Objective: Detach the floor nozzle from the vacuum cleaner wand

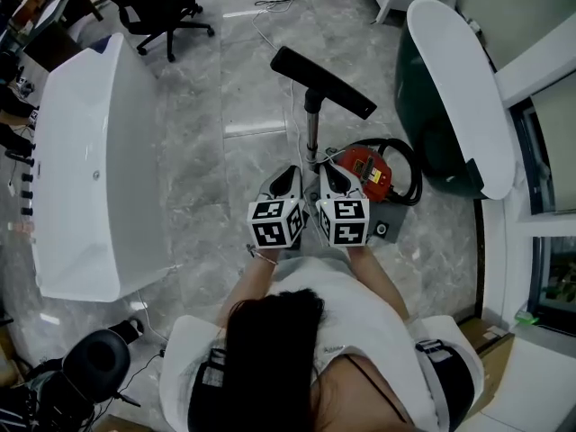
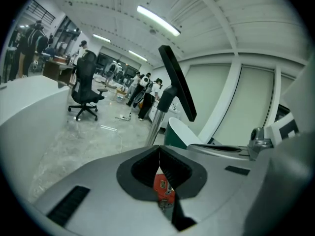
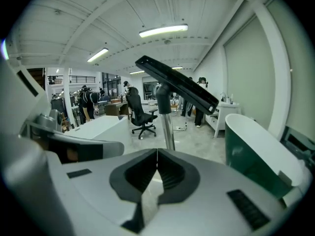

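The vacuum cleaner's red body (image 1: 364,171) sits on the floor with its chrome wand (image 1: 312,138) standing upright. The black floor nozzle (image 1: 322,81) is on the wand's top end, tilted. My left gripper (image 1: 289,173) and right gripper (image 1: 333,173) are side by side just short of the wand's base, both shut with nothing in them. In the left gripper view the nozzle (image 2: 177,82) and wand (image 2: 156,122) rise ahead of the closed left gripper (image 2: 159,154). The right gripper view shows the nozzle (image 3: 177,85) and wand (image 3: 168,129) straight ahead of the right gripper (image 3: 157,156).
A white bathtub (image 1: 90,160) stands to the left and a green-sided bathtub (image 1: 450,106) to the right. The vacuum's black hose (image 1: 409,174) coils beside the red body. An office chair (image 1: 162,7) and a white cable (image 1: 265,34) lie farther off.
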The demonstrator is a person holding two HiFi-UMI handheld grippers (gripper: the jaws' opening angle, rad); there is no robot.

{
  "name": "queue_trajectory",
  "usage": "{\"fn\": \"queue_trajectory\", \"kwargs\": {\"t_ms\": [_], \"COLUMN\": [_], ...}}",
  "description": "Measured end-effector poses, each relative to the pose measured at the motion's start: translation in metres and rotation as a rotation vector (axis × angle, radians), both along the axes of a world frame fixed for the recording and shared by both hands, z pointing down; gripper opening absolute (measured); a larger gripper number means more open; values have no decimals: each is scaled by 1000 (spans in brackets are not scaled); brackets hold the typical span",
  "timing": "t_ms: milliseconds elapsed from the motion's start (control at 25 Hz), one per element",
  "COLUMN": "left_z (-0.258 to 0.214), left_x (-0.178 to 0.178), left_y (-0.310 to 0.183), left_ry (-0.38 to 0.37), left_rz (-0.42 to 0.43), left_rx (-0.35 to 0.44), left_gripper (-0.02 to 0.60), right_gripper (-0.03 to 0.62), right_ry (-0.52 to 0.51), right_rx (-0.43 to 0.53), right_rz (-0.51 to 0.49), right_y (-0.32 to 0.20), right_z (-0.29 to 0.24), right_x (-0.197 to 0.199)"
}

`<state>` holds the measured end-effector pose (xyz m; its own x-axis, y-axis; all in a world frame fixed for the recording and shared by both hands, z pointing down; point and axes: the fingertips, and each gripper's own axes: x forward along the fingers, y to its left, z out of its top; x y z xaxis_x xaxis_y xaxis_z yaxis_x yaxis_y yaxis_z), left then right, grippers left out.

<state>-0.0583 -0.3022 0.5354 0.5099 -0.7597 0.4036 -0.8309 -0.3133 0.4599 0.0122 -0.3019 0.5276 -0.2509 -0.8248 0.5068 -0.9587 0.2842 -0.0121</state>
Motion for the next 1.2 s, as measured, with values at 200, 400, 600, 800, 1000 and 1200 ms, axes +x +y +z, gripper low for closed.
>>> {"fn": "queue_trajectory", "kwargs": {"t_ms": [200,400,600,800,1000,1200], "left_z": [1,-3,-2,-12,-15,-15], "left_x": [-2,2,-1,3,2,4], "left_y": [-8,-12,-13,-17,-26,-34], "left_ry": [1,-6,-17,13,10,-3], "left_rz": [12,28,29,34,5,-21], "left_rx": [-2,12,12,53,62,63], "left_gripper": [5,5,5,5,5,5], "right_gripper": [15,15,15,15,15,17], "right_ry": [-6,-31,-82,-73,-63,-50], "right_rx": [13,40,105,165,223,274], "right_rz": [20,23,-13,-17,-27,-42], "right_y": [-4,-7,-5,-10,-24,-35], "right_z": [-4,-11,-23,-38,-59,-73], "right_x": [2,3,-2,8,15,25]}}
